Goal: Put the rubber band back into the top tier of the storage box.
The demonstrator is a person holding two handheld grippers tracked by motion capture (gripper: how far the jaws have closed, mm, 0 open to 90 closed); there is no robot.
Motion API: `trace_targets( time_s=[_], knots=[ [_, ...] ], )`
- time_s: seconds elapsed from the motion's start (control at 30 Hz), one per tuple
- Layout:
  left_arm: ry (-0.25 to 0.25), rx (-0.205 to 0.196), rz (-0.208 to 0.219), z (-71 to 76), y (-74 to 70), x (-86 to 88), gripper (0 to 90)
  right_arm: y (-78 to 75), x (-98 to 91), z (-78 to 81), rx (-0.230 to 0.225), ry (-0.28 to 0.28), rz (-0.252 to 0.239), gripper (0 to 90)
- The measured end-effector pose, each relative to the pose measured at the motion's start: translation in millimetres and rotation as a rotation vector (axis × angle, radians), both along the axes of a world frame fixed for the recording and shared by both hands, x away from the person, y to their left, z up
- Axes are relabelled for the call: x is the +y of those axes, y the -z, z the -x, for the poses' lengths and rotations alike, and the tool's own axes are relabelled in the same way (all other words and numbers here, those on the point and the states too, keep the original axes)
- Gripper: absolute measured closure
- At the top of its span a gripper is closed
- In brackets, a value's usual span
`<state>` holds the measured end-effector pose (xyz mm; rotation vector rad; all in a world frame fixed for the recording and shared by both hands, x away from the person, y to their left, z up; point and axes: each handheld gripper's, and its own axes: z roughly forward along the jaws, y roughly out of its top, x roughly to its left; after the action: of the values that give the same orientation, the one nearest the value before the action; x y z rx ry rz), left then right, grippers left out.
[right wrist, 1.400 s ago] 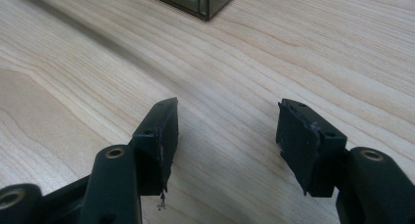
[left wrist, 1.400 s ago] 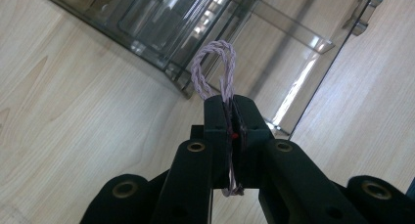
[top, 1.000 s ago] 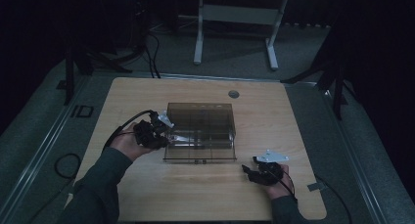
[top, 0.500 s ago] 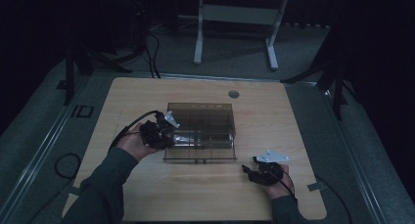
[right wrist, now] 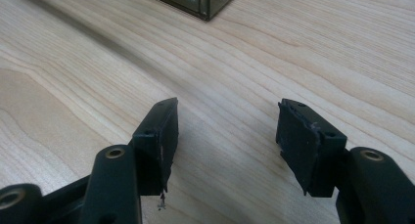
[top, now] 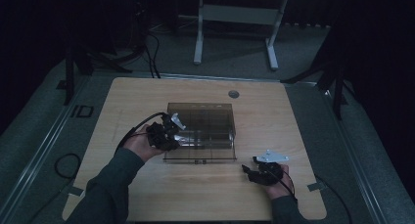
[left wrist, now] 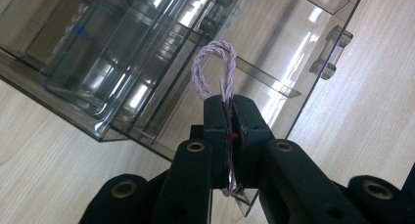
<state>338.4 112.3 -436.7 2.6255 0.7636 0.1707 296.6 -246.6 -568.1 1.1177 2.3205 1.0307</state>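
Twisted cord loop [left wrist: 215, 70] between clamped left gripper [left wrist: 229, 117] fingers, over clear organizer box [left wrist: 147, 53].

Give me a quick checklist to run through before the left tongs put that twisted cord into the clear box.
1. Left tongs shut on the twisted cord: ok.
2. Cord loop sticks out past the tips: ok.
3. Tips over the clear box, above an open compartment: ok.
4. Which compartment the cord belongs in: cannot tell.
5. Right tongs open, nothing between them, over bare table clear of the box: ok.
6. Box braced against sliding: not ok, nothing holds it.
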Motion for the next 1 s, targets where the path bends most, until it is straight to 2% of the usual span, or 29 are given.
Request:
trace_targets(
  time_s=[0.6,1.0],
  knots=[
    [-0.013,0.021,-0.037,-4.6,10.7,-6.2,86.2,0.0,0.0,0.0,0.0,-0.003,0.001,40.9],
    [0.004,0.04,-0.064,-6.2,17.2,-10.2,86.1,0.0,0.0,0.0,0.0,-0.003,0.002,40.9]
  ],
)
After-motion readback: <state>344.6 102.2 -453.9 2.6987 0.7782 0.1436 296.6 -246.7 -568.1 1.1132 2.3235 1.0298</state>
